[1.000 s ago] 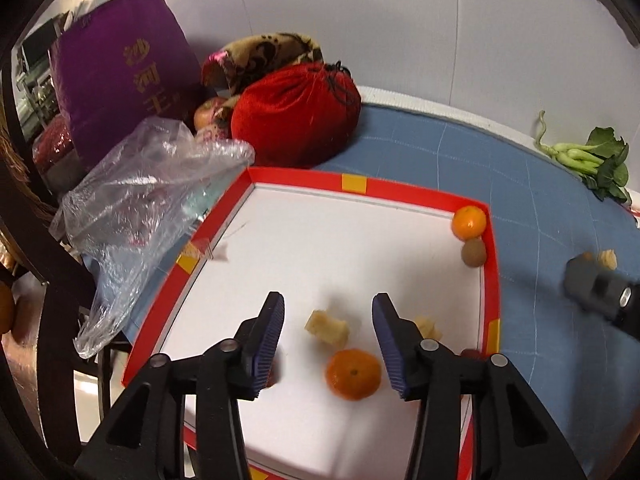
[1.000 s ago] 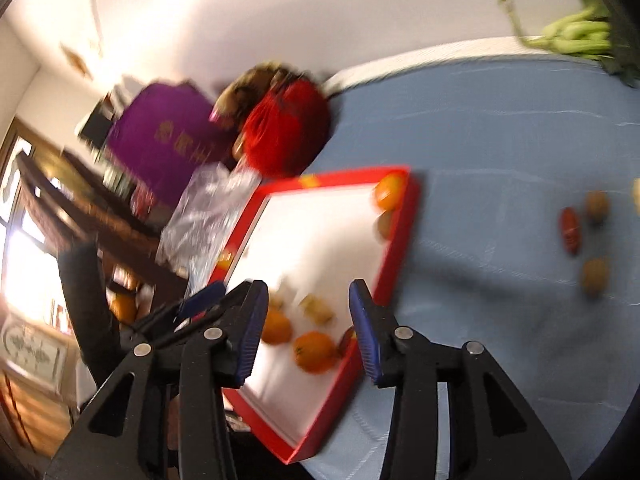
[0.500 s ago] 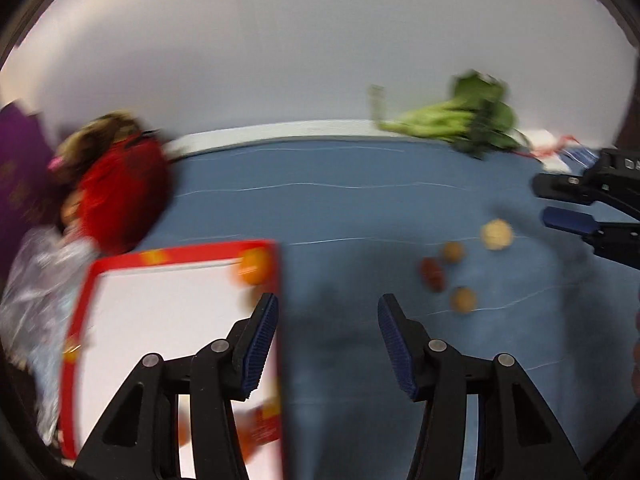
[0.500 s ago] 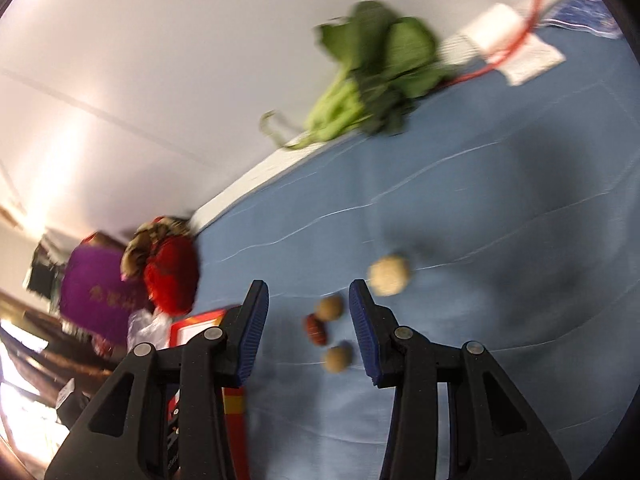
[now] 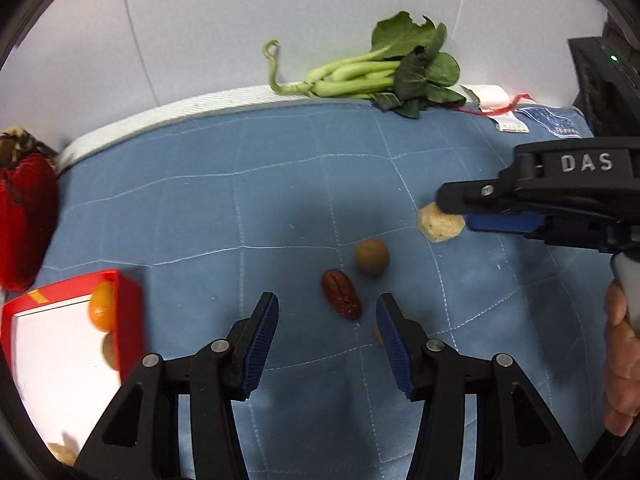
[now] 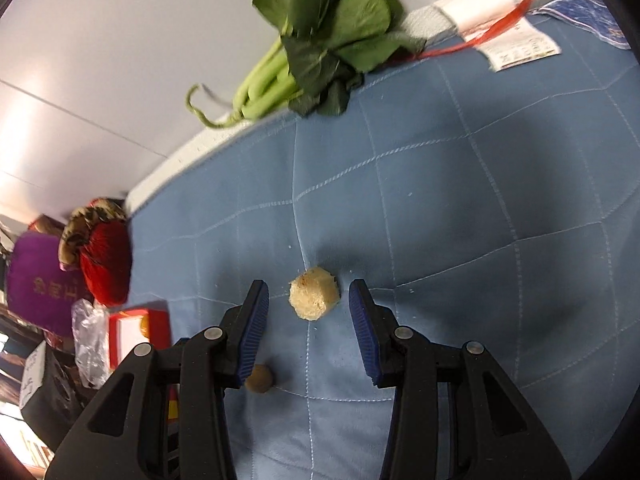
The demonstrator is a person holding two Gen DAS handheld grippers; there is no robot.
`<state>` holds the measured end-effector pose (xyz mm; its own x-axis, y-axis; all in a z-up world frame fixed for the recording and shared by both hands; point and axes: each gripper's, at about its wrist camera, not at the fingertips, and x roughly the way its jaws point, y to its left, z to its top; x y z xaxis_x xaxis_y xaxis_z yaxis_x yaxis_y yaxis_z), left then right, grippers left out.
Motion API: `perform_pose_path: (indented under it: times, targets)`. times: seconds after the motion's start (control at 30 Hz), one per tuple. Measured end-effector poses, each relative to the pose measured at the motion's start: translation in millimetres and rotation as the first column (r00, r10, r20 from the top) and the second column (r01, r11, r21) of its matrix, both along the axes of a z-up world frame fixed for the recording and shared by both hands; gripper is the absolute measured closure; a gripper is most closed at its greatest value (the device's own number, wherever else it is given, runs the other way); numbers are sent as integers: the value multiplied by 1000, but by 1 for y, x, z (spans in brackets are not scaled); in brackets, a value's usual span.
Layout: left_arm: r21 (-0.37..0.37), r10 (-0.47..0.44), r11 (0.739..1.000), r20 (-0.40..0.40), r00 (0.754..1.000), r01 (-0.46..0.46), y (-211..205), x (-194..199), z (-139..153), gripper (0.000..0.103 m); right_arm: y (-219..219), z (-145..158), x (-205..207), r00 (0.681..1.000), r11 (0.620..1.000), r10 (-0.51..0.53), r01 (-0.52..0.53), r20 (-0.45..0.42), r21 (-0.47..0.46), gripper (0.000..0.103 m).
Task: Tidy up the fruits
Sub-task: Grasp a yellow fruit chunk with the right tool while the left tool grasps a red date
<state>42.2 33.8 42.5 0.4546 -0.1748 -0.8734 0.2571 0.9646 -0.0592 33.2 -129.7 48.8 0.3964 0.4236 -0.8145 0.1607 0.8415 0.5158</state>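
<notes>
My left gripper (image 5: pixel 326 320) is open over the blue quilted cloth, its jaws on either side of a dark red date (image 5: pixel 341 294) that lies just ahead. A round brown fruit (image 5: pixel 372 257) lies beyond the date. My right gripper (image 6: pixel 308 312) is open with a pale peeled fruit chunk (image 6: pixel 314 298) between its fingertips on the cloth; it also shows in the left wrist view (image 5: pixel 440 224). A brown fruit (image 6: pixel 259 378) sits by the right gripper's left finger. The red-rimmed white tray (image 5: pixel 126 304) holds an orange (image 5: pixel 101 306) at left.
A bunch of green leafy vegetables (image 5: pixel 380 72) lies at the cloth's far edge by the white wall. A red cloth bag (image 5: pixel 24 216) sits at far left. A purple bag (image 6: pixel 40 292) and plastic bag (image 6: pixel 90 340) stand beyond the tray. Paper tags (image 6: pixel 520 44) lie at the far right.
Both grippers have swung right from the tray to the loose fruits on the cloth. The right gripper now straddles the pale chunk; the left has closed in on the date.
</notes>
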Motion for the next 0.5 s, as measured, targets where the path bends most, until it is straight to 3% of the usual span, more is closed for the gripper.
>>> perform_pose_path:
  times: [0.27,0.43,0.5]
  targets:
    - [-7,-6,1000,-26,1000,6,-7,10,-9,53,13,-7,5,1000,996,21,-22,-13,-82,62]
    - [-14,0,1000,-34,999,-1,-7,12,-15,63,21,-8,5,999,989,41,-42,-11,-143,62]
    - [-29,10,1000,-35,999,-11,-5,13,-15,69,26,-8,4,998,980,55,-56,-9,-189,67]
